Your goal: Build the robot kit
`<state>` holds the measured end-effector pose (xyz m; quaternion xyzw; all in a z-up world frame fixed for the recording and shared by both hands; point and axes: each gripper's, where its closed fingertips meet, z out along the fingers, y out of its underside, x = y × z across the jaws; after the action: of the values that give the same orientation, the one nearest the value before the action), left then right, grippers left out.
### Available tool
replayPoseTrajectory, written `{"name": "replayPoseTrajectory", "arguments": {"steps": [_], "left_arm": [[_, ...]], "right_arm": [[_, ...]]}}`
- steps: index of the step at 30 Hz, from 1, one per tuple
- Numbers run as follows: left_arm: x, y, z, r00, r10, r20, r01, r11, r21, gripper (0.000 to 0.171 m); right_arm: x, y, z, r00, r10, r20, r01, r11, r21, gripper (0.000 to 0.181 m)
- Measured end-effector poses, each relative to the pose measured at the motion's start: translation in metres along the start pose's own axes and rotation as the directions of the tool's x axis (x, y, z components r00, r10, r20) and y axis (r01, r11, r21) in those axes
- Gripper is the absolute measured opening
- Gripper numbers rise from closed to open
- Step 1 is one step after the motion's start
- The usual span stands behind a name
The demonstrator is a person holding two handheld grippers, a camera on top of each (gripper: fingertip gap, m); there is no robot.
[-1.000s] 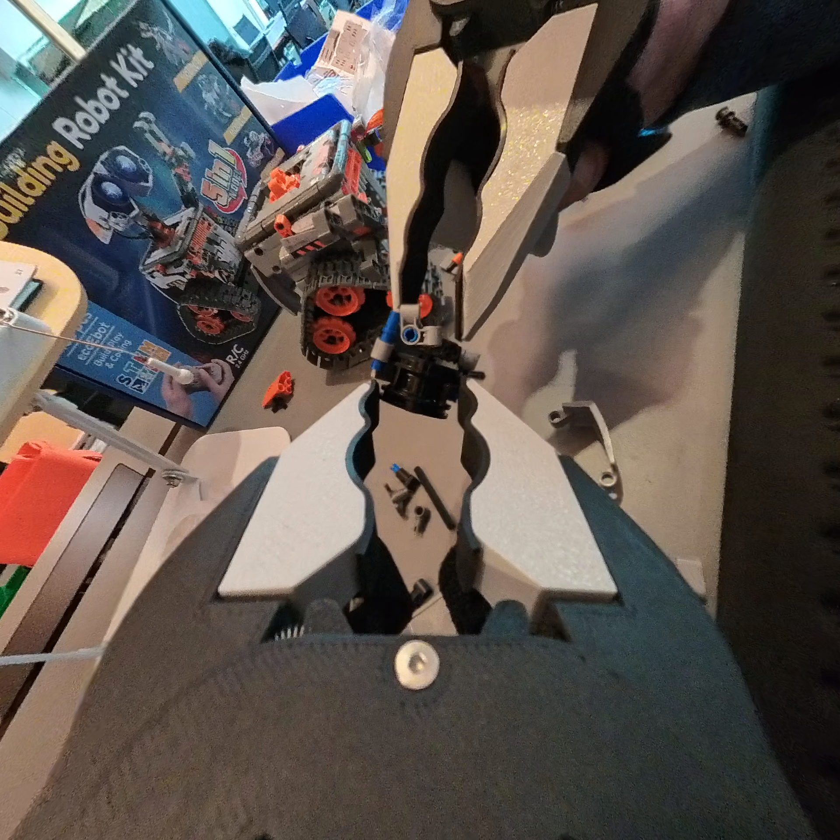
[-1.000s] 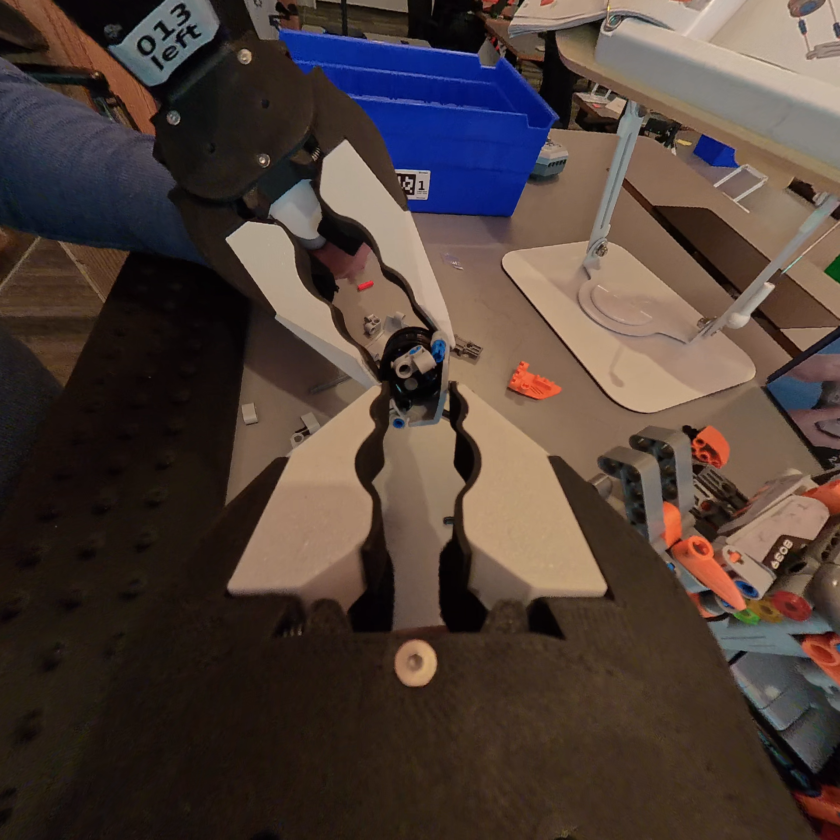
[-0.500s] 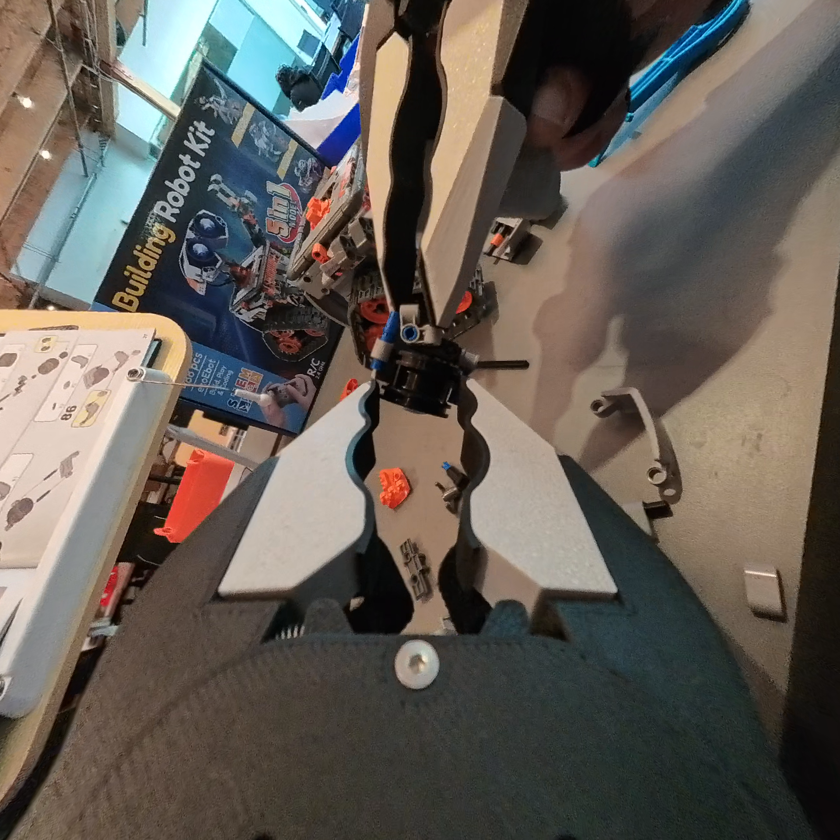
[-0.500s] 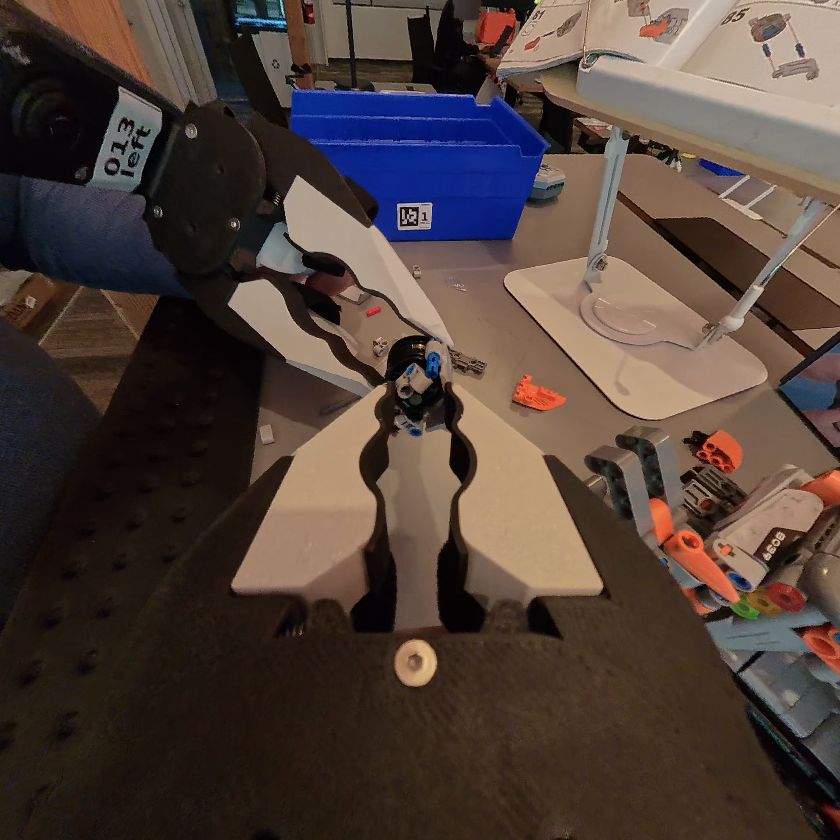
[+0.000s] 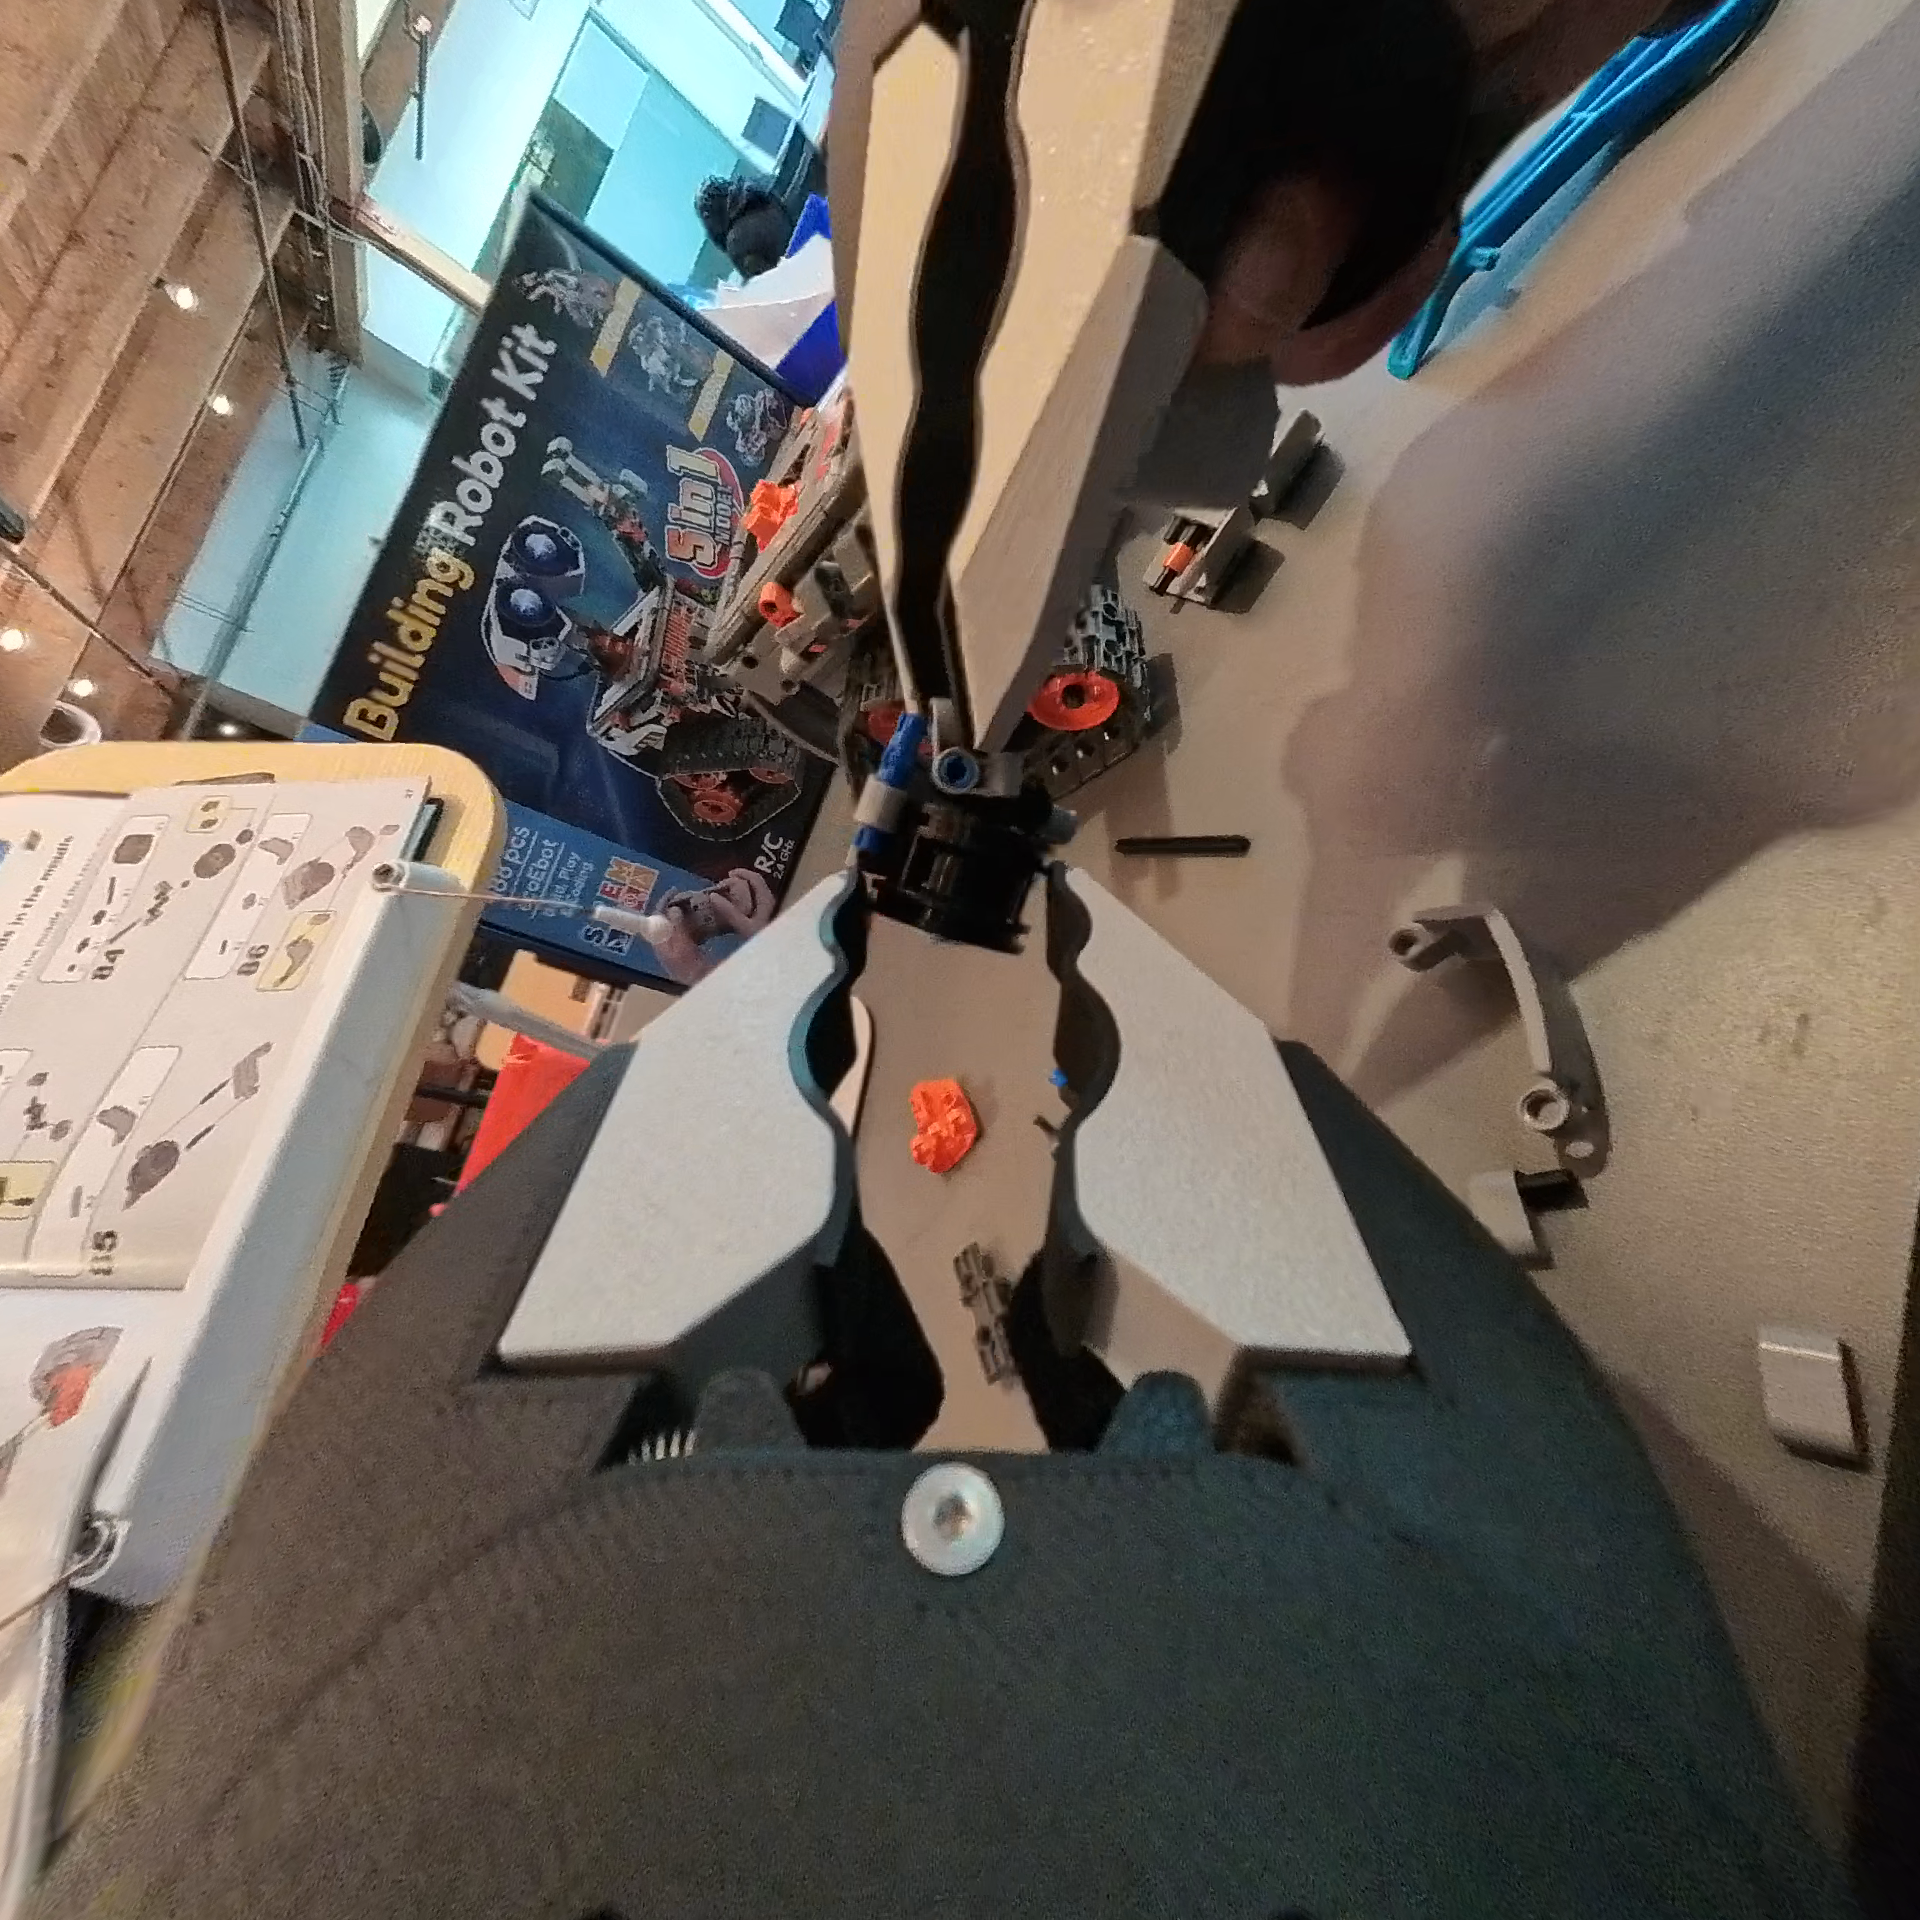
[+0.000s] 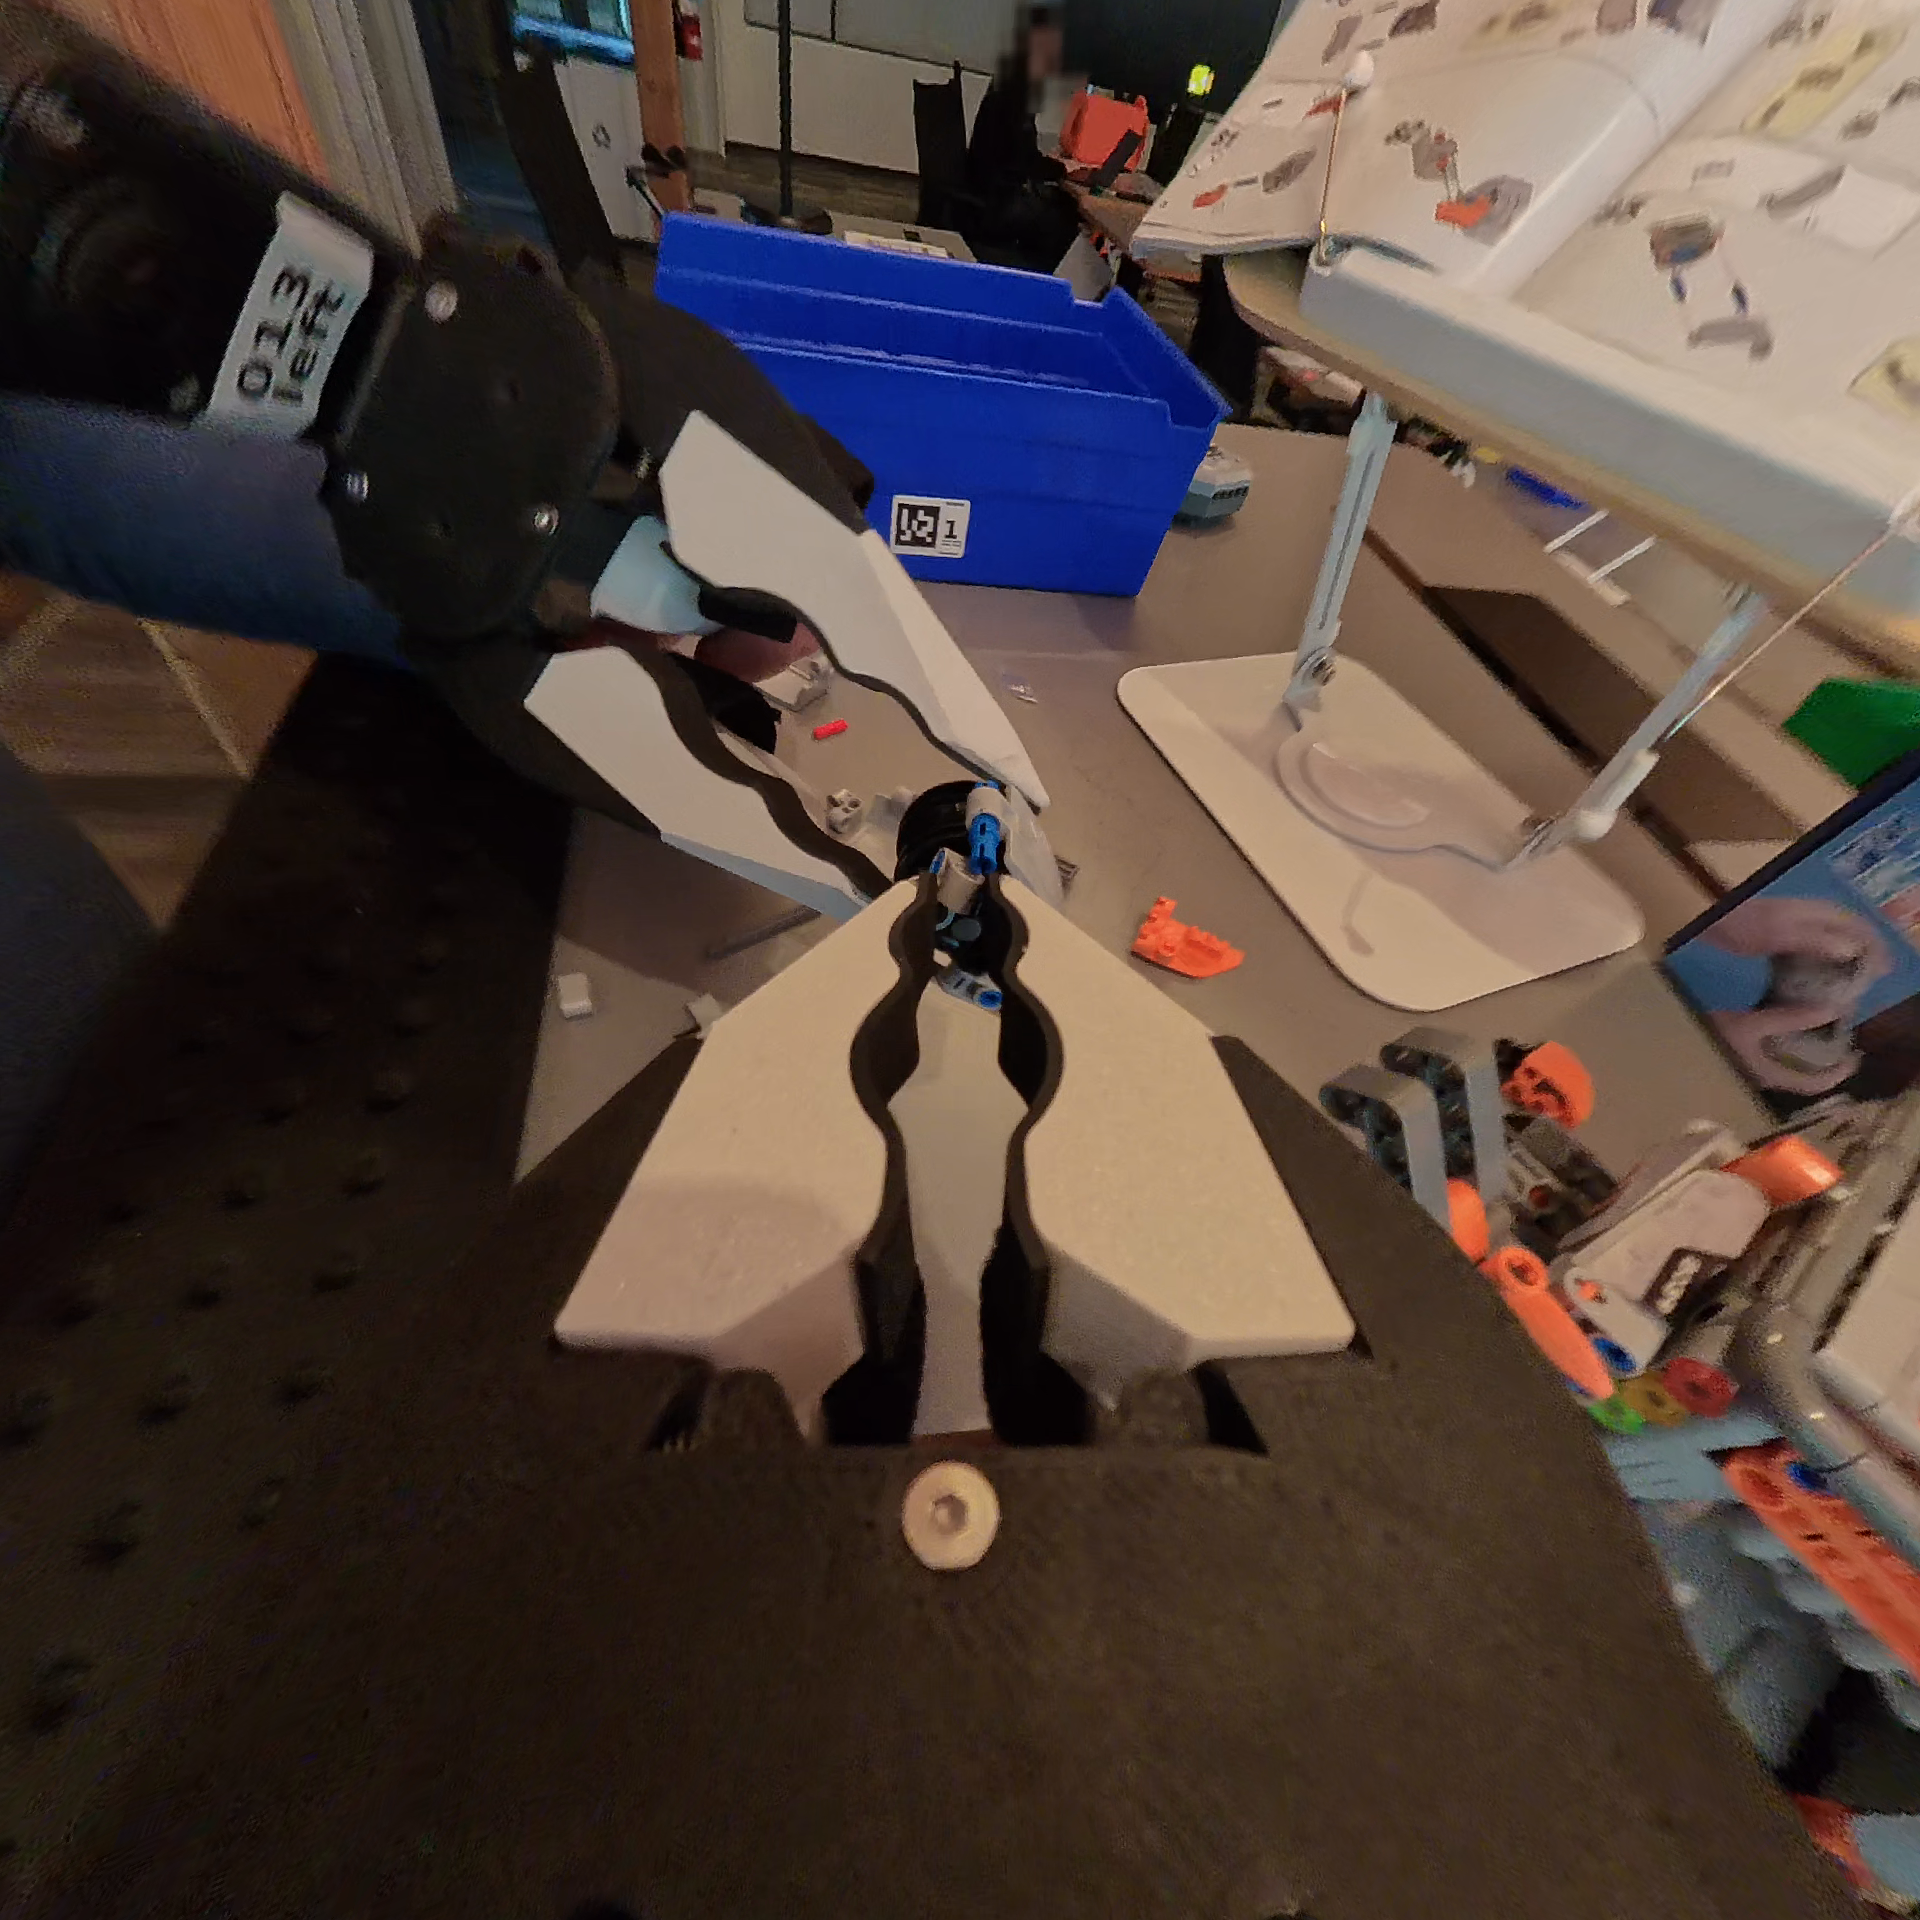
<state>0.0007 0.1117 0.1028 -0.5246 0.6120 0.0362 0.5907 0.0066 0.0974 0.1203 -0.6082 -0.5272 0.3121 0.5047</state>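
The left tongs (image 5: pixel 951 883) clamp the black round part of a small brick assembly (image 5: pixel 961 868) held above the grey tabletop (image 5: pixel 1558 779). The right tongs (image 6: pixel 961 888) pinch its grey and blue pin end, an orange brick (image 6: pixel 1184 940) lying just beside

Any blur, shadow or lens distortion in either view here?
Left wrist view: wide-angle bending, a broad soft shadow across the table, and the instruction booklet is smeared. Right wrist view: dim, with blurred edges around the toy parts pile.
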Motion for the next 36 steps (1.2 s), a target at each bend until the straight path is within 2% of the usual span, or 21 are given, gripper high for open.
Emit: {"name": "replayPoseTrajectory", "arguments": {"steps": [7, 12, 17, 20, 23, 26, 30, 32, 36], "left_arm": [[0.002, -0.001, -0.001, 0.964, -0.227, -0.141, 0.238, 0.969, 0.061, 0.036], [-0.002, -0.005, -0.006, 0.913, -0.34, -0.225, 0.369, 0.924, 0.1, 0.032], [-0.003, -0.004, -0.01, 0.917, -0.291, -0.273, 0.326, 0.941, 0.094, 0.037], [0.004, 0.0, -0.007, 0.942, -0.188, -0.279, 0.212, 0.976, 0.057, 0.037], [0.011, 0.001, -0.005, 0.951, -0.116, -0.288, 0.135, 0.99, 0.045, 0.026], [0.013, 0.001, -0.005, 0.945, -0.121, -0.304, 0.142, 0.989, 0.047, 0.023], [0.011, -0.001, -0.006, 0.928, -0.188, -0.323, 0.22, 0.973, 0.065, 0.022], [0.011, 0.0, -0.005, 0.939, -0.168, -0.3, 0.197, 0.978, 0.067, 0.021], [0.003, -0.001, -0.004, 0.974, -0.111, -0.199, 0.128, 0.989, 0.078, 0.021]], "right_arm": [[0.001, -0.007, -0.002, 0.96, -0.251, -0.124, 0.248, 0.968, -0.034, 0.005], [-0.001, -0.006, -0.003, 0.951, -0.285, -0.118, 0.283, 0.959, -0.035, 0.005], [-0.004, 0.0, -0.002, 0.933, -0.344, -0.103, 0.337, 0.938, -0.078, 0.005], [-0.012, 0.005, 0.003, 0.897, -0.434, -0.088, 0.422, 0.898, -0.128, 0.005], [-0.018, 0.005, 0.006, 0.879, -0.47, -0.077, 0.457, 0.878, -0.144, 0.005], [-0.02, 0.007, 0.006, 0.868, -0.491, -0.069, 0.476, 0.864, -0.164, 0.004], [-0.019, 0.006, 0.004, 0.878, -0.475, -0.068, 0.461, 0.875, -0.148, 0.005], [-0.019, 0.006, 0.004, 0.888, -0.455, -0.067, 0.443, 0.885, -0.143, 0.005], [-0.015, -0.006, -0.003, 0.959, -0.28, -0.052, 0.278, 0.96, -0.043, 0.014]]}}
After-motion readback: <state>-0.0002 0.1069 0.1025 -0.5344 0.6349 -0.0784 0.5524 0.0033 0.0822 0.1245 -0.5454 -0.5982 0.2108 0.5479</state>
